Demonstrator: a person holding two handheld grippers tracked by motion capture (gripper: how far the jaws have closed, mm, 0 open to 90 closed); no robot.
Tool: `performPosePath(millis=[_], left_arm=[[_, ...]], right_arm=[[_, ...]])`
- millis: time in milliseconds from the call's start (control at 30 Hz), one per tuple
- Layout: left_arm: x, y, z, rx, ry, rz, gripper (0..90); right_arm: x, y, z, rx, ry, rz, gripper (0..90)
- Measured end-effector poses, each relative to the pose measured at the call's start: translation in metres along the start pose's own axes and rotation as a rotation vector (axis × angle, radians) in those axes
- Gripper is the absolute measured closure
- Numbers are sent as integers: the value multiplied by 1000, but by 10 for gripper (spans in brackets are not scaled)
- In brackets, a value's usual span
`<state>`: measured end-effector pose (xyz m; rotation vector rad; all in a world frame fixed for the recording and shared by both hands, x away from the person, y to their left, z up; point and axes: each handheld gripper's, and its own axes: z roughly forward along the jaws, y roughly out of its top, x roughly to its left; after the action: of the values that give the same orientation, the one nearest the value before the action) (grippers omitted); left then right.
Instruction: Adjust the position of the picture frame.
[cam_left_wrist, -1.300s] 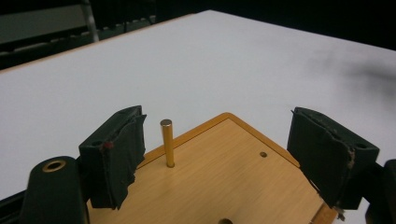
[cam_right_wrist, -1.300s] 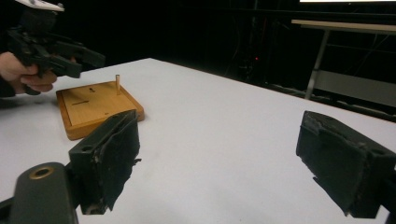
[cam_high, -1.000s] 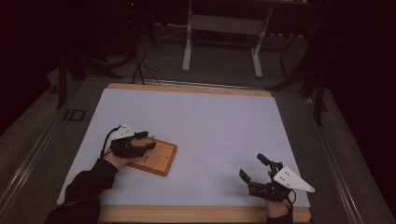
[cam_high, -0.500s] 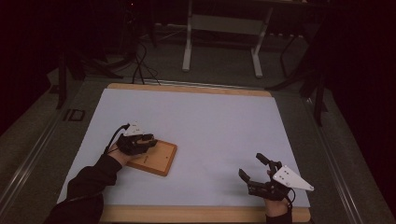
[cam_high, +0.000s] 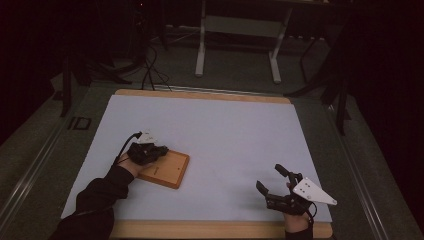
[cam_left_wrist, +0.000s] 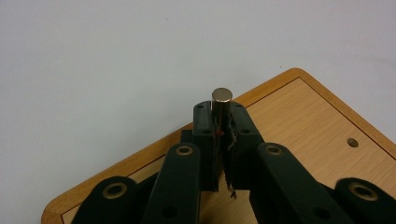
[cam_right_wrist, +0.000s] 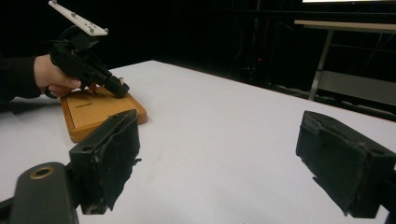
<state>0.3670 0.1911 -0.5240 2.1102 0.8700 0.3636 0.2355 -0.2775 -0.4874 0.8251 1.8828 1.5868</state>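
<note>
The left claw (cam_left_wrist: 222, 122) has just been closing and now pinches a small metal pin (cam_left_wrist: 221, 99) between its pads, over a corner of the wooden board (cam_high: 167, 170) near the bench's (cam_high: 225, 125) left front edge. The pin looks rigid, light and smooth, so it may slip or tilt; gripping it low on the shaft, as here, with the top standing proud seems best. A small hole (cam_left_wrist: 353, 142) shows in the board. The right claw (cam_high: 280, 182) hangs wide open and empty near the front right corner.
</note>
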Motion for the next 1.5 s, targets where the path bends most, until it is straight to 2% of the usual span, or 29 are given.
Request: performPosePath(millis=[33, 100, 333, 500, 667, 733, 800, 833, 967, 1033, 1233, 1367, 1500], left_arm=[[-1, 0, -1, -7, 2, -12, 854], [-2, 0, -2, -15, 10, -12, 855], [-23, 9, -15, -93, 51, -1, 857], [-40, 20, -15, -113, 64, -7, 857], [-57, 29, -9, -143, 76, -55, 857], [-65, 33, -4, -162, 65, -73, 857], [-65, 33, -4, -162, 65, -73, 857], [-81, 42, 4, -183, 51, -75, 857], [-97, 54, 16, -202, 24, -72, 857], [-103, 59, 20, -210, 33, -88, 857], [-116, 72, 38, -230, 36, -140, 857], [-122, 79, 52, -260, 74, -171, 857], [-122, 81, 63, -278, 103, -201, 856]], right_arm=[[0, 0, 0, 0, 0, 2, 133], [-1, 0, 0, -1, -2, 2, 133], [-1, 0, -1, -5, -4, 4, 133], [-1, 1, -2, -8, -6, -2, 134], [-1, 1, -2, -10, -8, -2, 134], [-1, 1, -2, -12, -6, 0, 134], [-1, 1, -2, -13, -7, -1, 134], [-1, 1, -2, -14, -6, -1, 135], [-2, 1, -3, -18, -6, -2, 135], [-3, 2, -4, -21, -7, -2, 135], [-3, 1, -5, -29, -5, 0, 135], [-3, 1, -5, -26, -5, -5, 137], [-3, 1, -6, -25, -8, -8, 137]])
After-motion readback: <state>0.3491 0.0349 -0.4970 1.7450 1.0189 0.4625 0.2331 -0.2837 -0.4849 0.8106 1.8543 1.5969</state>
